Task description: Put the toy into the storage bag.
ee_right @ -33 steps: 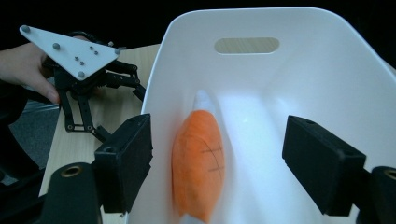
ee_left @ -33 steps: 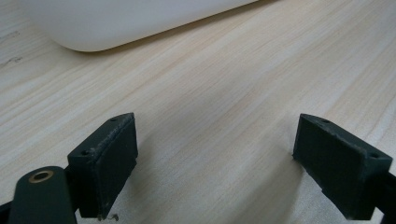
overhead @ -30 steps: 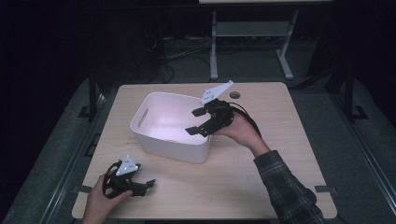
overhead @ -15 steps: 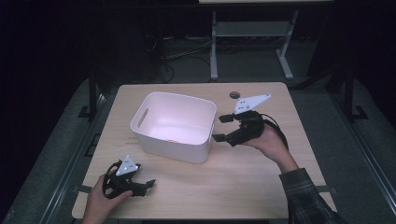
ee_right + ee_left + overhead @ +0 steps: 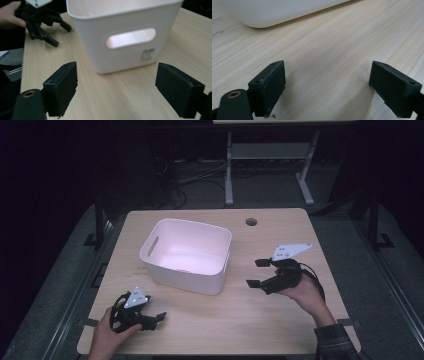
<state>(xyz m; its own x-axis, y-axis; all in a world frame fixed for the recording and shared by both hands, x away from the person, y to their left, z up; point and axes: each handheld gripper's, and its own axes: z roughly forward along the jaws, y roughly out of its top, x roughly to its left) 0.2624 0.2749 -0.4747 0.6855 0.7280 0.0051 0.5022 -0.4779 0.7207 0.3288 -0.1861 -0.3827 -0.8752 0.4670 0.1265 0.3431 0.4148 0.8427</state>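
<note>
From above, the white bin (image 5: 186, 255) stands on the wooden surface (image 5: 260, 320), left of centre, with something small and reddish lying at its bottom (too faint to name). The right gripper (image 5: 260, 272) hovers near the bin's right wall, apart from it, fingers spread and widening just now with nothing between them. The left gripper (image 5: 159, 316) rests near the front edge, clear of the bin.

Along the left gripper's fingers (image 5: 270, 85), set wide apart, there is bare wood and the bin's rounded corner (image 5: 262, 15) ahead.

The right gripper view faces the bin's handle slot (image 5: 131, 37), fingers (image 5: 62, 87) apart and empty. I'd judge the placing done, hands free.
</note>
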